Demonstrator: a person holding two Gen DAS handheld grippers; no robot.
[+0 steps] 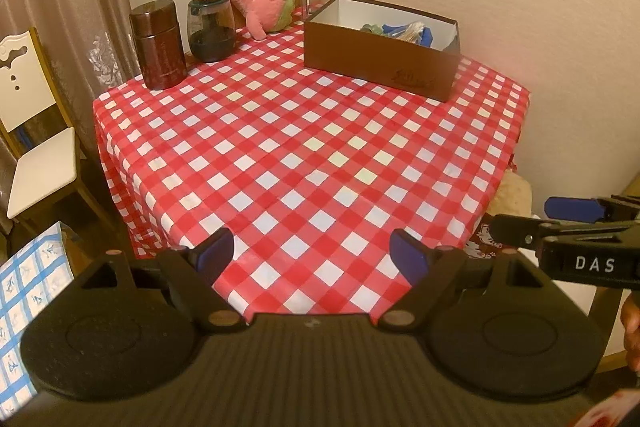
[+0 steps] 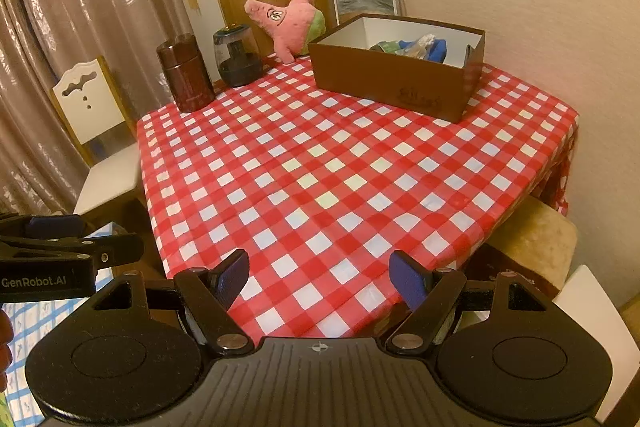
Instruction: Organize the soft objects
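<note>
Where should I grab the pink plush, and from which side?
Grip the plush across its lower pink arm, which hangs toward the table's near side. Probably come from the front with the left gripper: the box crowds its right; the jars stand left.

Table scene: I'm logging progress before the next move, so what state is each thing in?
Pink starfish plush: outside the box, slumped at the table's far edge.
Brown box: open, soft items already inside.
Brown canister: upright, lid on.
Glass jar: upright, lid on, dark contents.
Left tool: open, empty.
Right tool: open, empty.
</note>
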